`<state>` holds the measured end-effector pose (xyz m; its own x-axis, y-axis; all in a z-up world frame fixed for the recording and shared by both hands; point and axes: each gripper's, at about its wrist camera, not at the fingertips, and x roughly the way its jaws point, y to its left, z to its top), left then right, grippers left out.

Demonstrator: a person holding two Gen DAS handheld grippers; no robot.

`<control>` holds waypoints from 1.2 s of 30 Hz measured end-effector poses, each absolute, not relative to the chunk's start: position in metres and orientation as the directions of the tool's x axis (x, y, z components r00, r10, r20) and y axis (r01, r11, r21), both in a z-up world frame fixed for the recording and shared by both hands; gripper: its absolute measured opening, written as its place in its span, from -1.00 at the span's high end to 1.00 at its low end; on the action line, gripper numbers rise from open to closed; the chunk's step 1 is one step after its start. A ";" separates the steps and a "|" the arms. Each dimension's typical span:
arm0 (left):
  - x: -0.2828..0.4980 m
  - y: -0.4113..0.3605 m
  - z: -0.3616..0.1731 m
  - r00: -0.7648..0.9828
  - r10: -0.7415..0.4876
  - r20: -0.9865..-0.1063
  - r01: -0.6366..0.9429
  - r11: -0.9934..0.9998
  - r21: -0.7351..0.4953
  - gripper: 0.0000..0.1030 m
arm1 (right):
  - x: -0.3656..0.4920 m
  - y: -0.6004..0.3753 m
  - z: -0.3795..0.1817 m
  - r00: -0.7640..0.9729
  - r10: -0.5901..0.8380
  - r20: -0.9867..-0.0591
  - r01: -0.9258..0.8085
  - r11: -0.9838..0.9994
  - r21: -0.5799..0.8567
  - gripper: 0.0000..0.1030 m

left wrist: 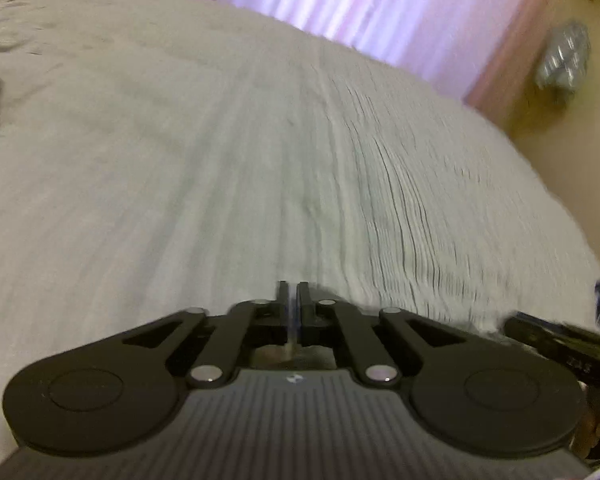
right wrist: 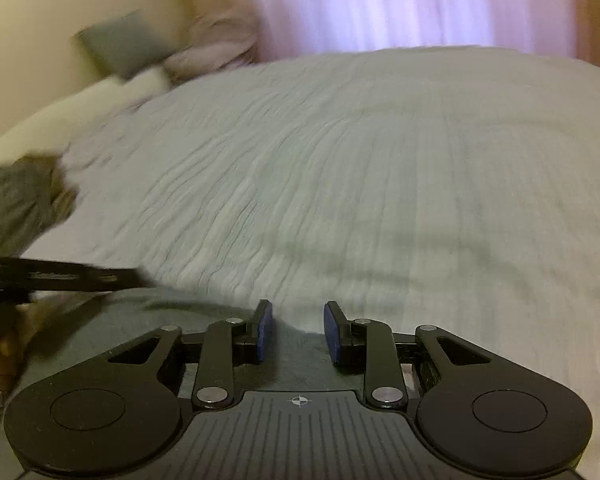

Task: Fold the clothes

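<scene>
In my left wrist view my left gripper (left wrist: 293,294) is pinched shut over the pale crinkled bedspread (left wrist: 220,140), whether on cloth I cannot tell. In my right wrist view my right gripper (right wrist: 296,330) stands narrowly parted, gripping nothing, above the grey-green garment (right wrist: 308,364) at the bed's near edge. I should bite the hem squarely and lift both hands evenly; a dark crumpled garment (right wrist: 16,204) waits near the left edge.

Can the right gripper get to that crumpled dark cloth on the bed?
Probably yes. The right gripper is open with nothing between its pads, and the dark cloth lies off to its left on the bed cover. But the left gripper reaches across that side.
</scene>
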<state>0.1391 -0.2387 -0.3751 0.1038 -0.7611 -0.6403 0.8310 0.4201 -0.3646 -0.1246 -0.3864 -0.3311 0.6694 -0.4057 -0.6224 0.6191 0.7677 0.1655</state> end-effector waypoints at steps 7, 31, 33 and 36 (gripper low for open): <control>0.089 -0.184 -0.346 -0.041 -0.788 -0.614 0.909 0.226 -0.350 0.96 | -0.182 -0.337 -0.290 0.751 -0.344 -0.563 0.554 0.792 0.256 0.48; 0.015 -0.029 -0.379 0.171 -0.712 -0.681 0.821 0.486 -0.301 0.93 | -0.247 -0.147 -0.332 0.573 -0.393 -0.719 0.590 0.807 0.029 0.48; 0.021 -0.012 -0.376 0.220 -0.689 -0.691 0.783 0.546 -0.296 0.92 | -0.269 -0.142 -0.332 0.581 -0.390 -0.715 0.617 0.784 0.074 0.48; 0.028 0.023 -0.370 0.191 -0.701 -0.687 0.657 0.611 -0.441 0.83 | -0.294 -0.152 -0.323 0.578 -0.376 -0.724 0.661 0.736 0.144 0.48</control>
<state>0.0281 0.0233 -0.3700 0.1908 -0.7010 -0.6872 0.6570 0.6113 -0.4412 -0.2937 -0.1519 -0.3234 0.5775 -0.3765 -0.7244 0.6610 0.7364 0.1442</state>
